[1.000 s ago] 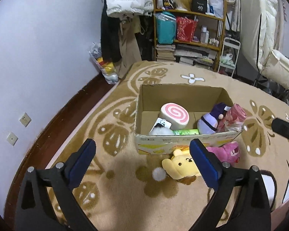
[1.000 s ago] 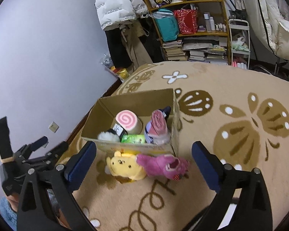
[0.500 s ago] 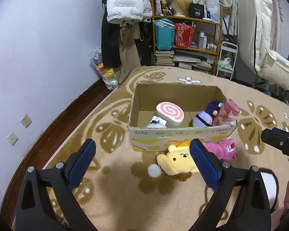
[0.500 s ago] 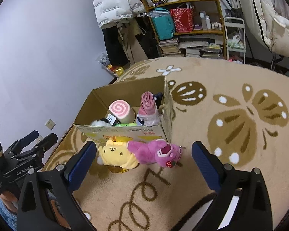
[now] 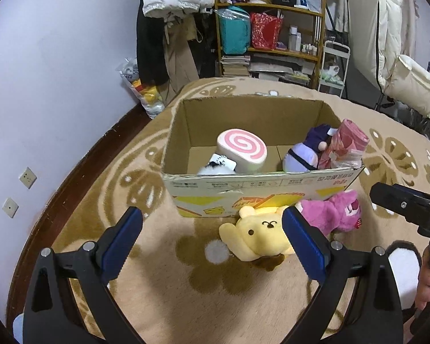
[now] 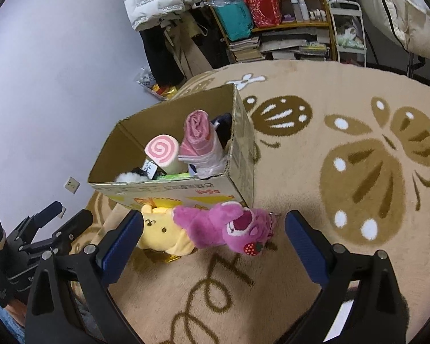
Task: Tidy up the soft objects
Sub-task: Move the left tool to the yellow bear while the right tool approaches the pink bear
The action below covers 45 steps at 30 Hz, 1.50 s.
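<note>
An open cardboard box (image 5: 255, 185) (image 6: 169, 190) stands on the rug. It holds a pink-swirl roll plush (image 5: 242, 149) (image 6: 161, 150), a purple plush (image 5: 306, 150), a pink rolled bundle (image 5: 344, 146) (image 6: 199, 136) and a black-and-white plush (image 5: 215, 166). A yellow bear plush (image 5: 261, 236) (image 6: 160, 233) and a magenta bear plush (image 5: 332, 213) (image 6: 226, 225) lie on the rug against the box front. My left gripper (image 5: 212, 238) is open, low, near the yellow bear. My right gripper (image 6: 215, 240) is open, straddling the magenta bear from above.
A beige rug (image 6: 329, 172) with brown butterfly patterns covers the floor. A lilac wall with sockets (image 5: 27, 176) is at the left. Hanging coats (image 5: 169, 28), a stocked shelf (image 5: 272, 28) and a white cart (image 5: 334, 66) stand behind. White bedding (image 5: 401, 57) is at the right.
Both grippers have moved lower and closer to the box and the two plush toys on the rug. Both stay open and empty.
</note>
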Each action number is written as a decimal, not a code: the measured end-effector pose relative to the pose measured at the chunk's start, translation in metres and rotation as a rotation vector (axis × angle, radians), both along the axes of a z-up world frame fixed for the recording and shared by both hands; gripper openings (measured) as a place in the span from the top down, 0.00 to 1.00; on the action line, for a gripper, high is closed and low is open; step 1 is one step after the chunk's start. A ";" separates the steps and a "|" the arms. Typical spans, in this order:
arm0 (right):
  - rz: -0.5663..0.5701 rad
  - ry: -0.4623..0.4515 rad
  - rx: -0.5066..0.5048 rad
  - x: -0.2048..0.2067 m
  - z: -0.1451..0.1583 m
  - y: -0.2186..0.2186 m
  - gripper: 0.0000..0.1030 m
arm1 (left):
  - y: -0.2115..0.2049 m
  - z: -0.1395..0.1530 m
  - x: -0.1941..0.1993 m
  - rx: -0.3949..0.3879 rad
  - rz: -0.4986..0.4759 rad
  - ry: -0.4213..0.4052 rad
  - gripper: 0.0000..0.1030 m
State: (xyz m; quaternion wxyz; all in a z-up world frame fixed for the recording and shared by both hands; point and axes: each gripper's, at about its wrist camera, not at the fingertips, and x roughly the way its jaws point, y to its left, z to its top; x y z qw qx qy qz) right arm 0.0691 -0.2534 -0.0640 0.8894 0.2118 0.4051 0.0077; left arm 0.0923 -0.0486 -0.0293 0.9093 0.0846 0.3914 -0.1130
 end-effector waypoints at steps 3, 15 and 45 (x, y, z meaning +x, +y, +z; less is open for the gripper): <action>-0.004 0.016 0.004 0.007 -0.008 -0.002 0.00 | -0.004 -0.007 0.004 -0.006 -0.002 0.009 0.06; -0.004 0.064 0.032 0.024 -0.027 -0.006 0.00 | -0.027 -0.034 0.014 0.000 -0.053 0.043 0.06; 0.036 0.199 0.109 0.049 -0.072 -0.009 0.00 | -0.064 -0.084 0.020 0.041 -0.198 0.164 0.06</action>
